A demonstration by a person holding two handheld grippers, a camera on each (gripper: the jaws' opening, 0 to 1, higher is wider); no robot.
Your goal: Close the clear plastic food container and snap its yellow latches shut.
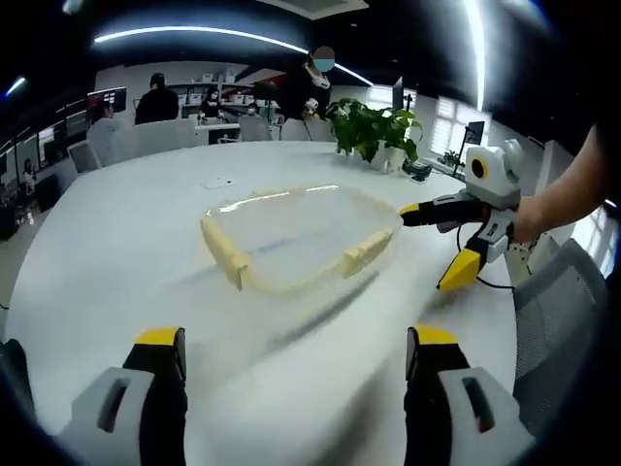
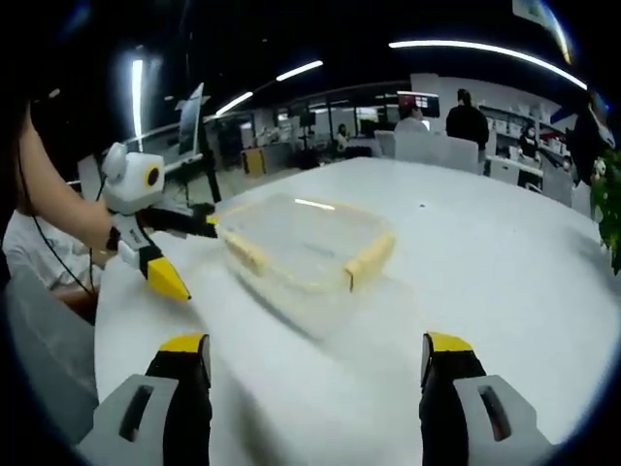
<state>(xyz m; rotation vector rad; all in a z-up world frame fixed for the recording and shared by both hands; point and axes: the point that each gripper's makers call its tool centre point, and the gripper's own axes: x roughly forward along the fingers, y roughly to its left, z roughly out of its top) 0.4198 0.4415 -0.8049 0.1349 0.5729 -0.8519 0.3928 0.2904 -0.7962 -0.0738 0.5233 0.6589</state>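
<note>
In the left gripper view the clear container (image 1: 299,238) sits mid-tabletop (image 1: 116,243), lid on, its yellow latches (image 1: 225,252) apparently still flared out. The left claw (image 1: 296,354) hangs spread and empty short of it, likely lining up. The right claw (image 1: 437,248) touches the far corner — open, probably steadying.

In the right gripper view the right claw (image 2: 315,364) gapes empty before the container (image 2: 306,243), the left claw (image 2: 189,248) at its edge — one latch (image 2: 369,257) faces the camera.

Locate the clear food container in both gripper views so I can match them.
Left gripper view: clear food container sits centre, on the white table, the other hand-held gripper at its right edge.
Right gripper view: container centre-left, the other hand-held gripper at its left edge.
Shared landmark: yellow latches on the rim.
</note>
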